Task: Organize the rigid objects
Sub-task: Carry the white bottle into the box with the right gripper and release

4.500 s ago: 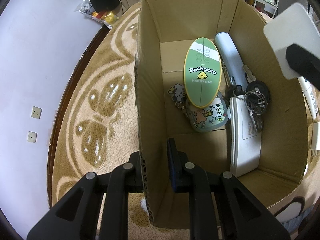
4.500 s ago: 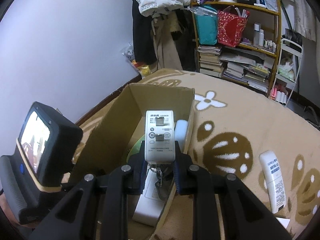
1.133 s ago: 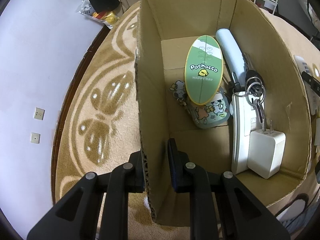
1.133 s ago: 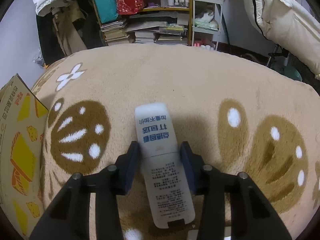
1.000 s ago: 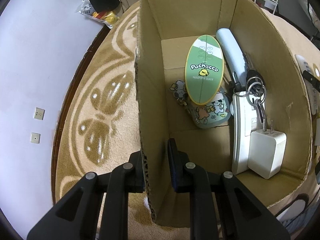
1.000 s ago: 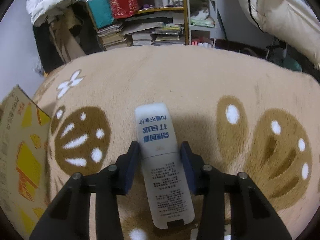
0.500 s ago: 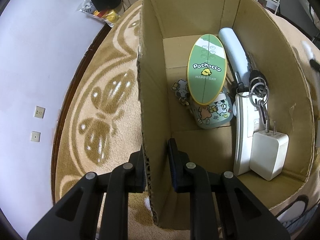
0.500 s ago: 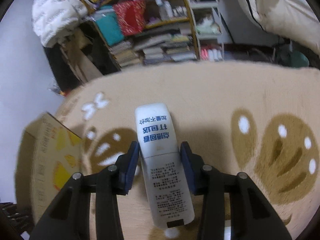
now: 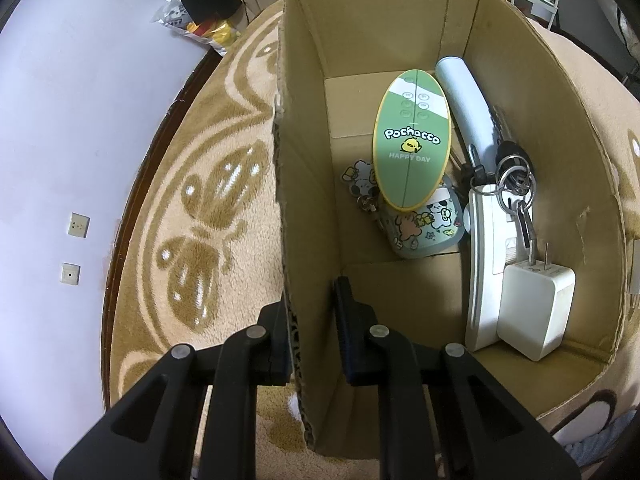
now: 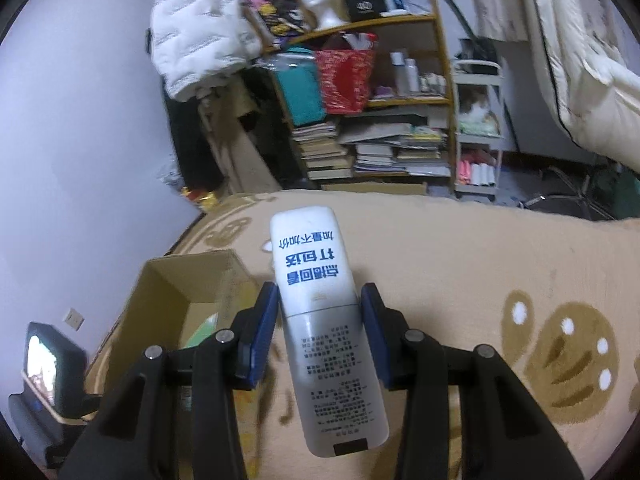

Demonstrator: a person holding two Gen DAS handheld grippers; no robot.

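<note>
- On a tan carpet (image 9: 208,184) with brown motifs: one open cardboard box (image 9: 384,28), seen from above in the left wrist view and at lower left in the right wrist view.
- Left gripper (image 9: 312,320): jaws nearly closed, pinching the box's left wall, one finger outside and one inside.
- Box contents, far end: green oval case (image 9: 412,144) printed "Pochacco / Happy Day", its near end lying over a rounded pale-green pouch (image 9: 428,228) with cartoon animals.
- Beside the oval case, left: a small cartoon charm (image 9: 360,180) on the box floor.
- Along the right wall: pale blue cylinder (image 9: 468,108), lying lengthwise, just beside the oval case.
- Nearer the camera on that side: long white device (image 9: 484,264), with a bunch of keys on rings (image 9: 516,184) draped over its far end.
- White plug adapter (image 9: 536,312), prongs pointing to the far end, leaning against the white device at the near right corner.
- Right gripper (image 10: 320,320): jaws part open, pads pressed on both sides of a white tube (image 10: 324,308) with blue printed characters, held clear of the carpet, cap end toward the camera.
- Tube's position: outside the box, to the right of it and above its level.
- Background, right wrist view: cluttered bookshelf (image 10: 384,92), white padded jacket (image 10: 196,36), a small screen unit (image 10: 48,360) at the lower left edge.
</note>
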